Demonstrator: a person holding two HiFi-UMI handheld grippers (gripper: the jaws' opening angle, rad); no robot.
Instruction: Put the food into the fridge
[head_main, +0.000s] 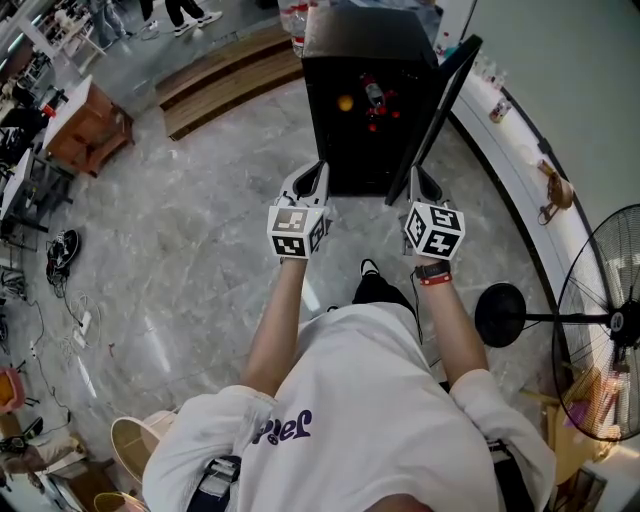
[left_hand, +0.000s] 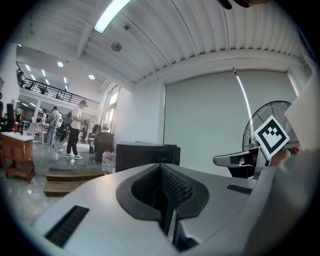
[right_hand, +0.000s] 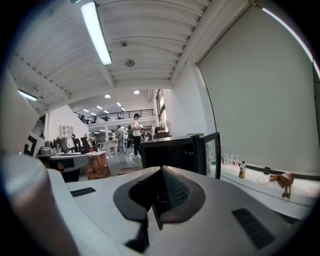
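L tool (head_main: 316, 178) & R tool (head_main: 421, 182) both clenched, empty. Risk: R tool sits near the open fridge (head_main: 365, 60) door (head_main: 445, 100); a clip would swing it, jolting food (head_main: 372, 103) inside.

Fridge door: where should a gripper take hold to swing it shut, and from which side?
Probably its free vertical edge, approached from the right, outer side. The fridge door stands wide open, hinged at the right of the fridge, with that slim edge facing the person, close by the shut right gripper.

Matt black fridge (head_main: 366, 36), glossy glass door (head_main: 440, 110), polished marbled floor (head_main: 200, 230), wooden platform (head_main: 230, 75)
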